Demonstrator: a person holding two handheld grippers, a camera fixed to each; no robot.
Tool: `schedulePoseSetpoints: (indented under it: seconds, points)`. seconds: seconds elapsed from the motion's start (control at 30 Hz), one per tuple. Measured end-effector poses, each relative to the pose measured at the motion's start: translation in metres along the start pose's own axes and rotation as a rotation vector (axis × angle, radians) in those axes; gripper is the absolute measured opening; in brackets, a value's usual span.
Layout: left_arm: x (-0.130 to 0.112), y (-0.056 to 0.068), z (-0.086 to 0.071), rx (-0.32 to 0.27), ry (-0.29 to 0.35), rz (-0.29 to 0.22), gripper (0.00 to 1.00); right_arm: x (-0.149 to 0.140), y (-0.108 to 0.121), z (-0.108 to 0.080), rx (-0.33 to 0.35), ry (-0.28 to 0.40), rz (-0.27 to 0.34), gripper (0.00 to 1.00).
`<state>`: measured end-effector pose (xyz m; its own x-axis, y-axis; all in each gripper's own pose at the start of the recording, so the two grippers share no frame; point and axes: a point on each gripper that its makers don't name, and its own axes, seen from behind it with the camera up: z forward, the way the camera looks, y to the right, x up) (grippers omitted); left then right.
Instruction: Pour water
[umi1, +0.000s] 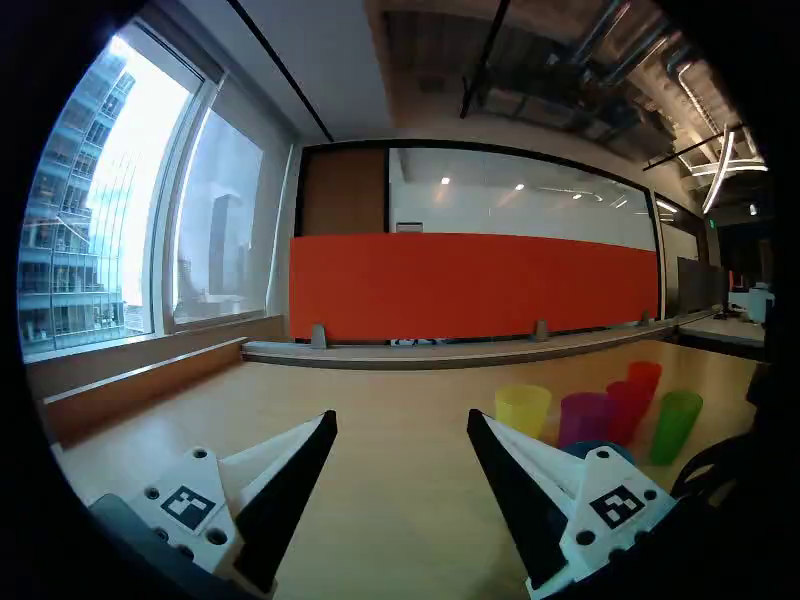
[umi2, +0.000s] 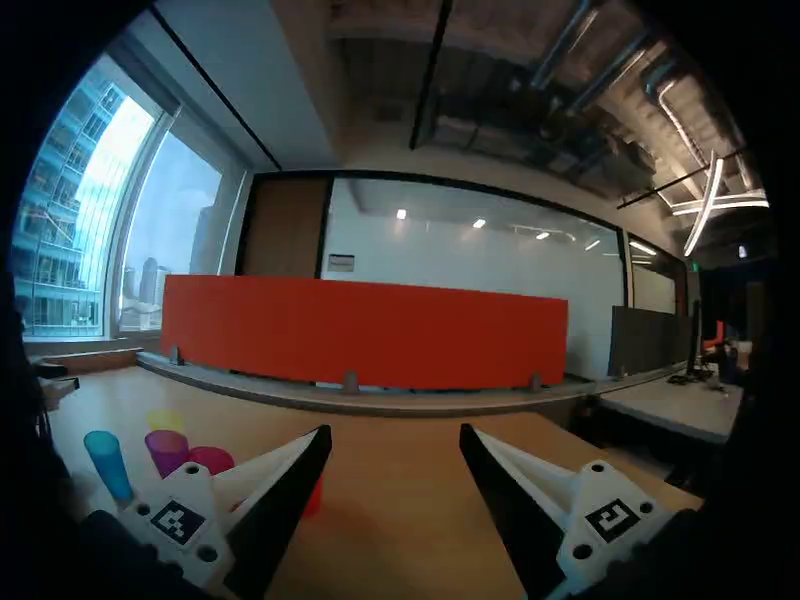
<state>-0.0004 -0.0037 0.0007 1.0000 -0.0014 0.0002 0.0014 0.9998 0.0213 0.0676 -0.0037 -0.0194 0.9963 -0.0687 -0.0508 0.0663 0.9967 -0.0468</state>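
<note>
The left gripper (umi1: 400, 418) hangs low over a wooden table (umi1: 380, 500), its fingers spread wide with nothing between them. Ahead and to its right stands a cluster of upright plastic cups: a yellow cup (umi1: 522, 408) nearest the gap, a purple cup (umi1: 585, 418) just beside it, then a pink cup (umi1: 627, 408), a red cup (umi1: 645, 374) behind that and a green cup (umi1: 676, 425) at the outer end. A blue cup (umi1: 600, 449) peeks from behind the right finger. The cups are translucent, but I cannot tell whether any holds water.

The right gripper (umi2: 395, 432) is also spread and grips nothing. In its view the cups sit at the far left of the table, well apart from the gap, with the red one partly hidden behind the left finger. An orange panel (umi1: 470, 285) runs along the table's far edge.
</note>
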Motion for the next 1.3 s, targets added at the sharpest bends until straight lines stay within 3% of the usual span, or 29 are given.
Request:
schedulePoseSetpoints:
  seconds: [0.4,0.67,1.3]
  points:
    - [0.000,-0.001,0.000,0.000,0.000,0.000,0.97,-0.020,-0.002,0.004,0.027,0.023,0.057,1.00]
    - [0.001,-0.001,0.000,0.000,0.000,0.000,0.97,-0.033,-0.006,0.008,0.038,0.027,0.057,1.00]
    - [0.000,0.000,0.001,0.000,0.000,0.000,0.97,-0.065,0.004,0.017,0.017,-0.038,0.089,1.00]
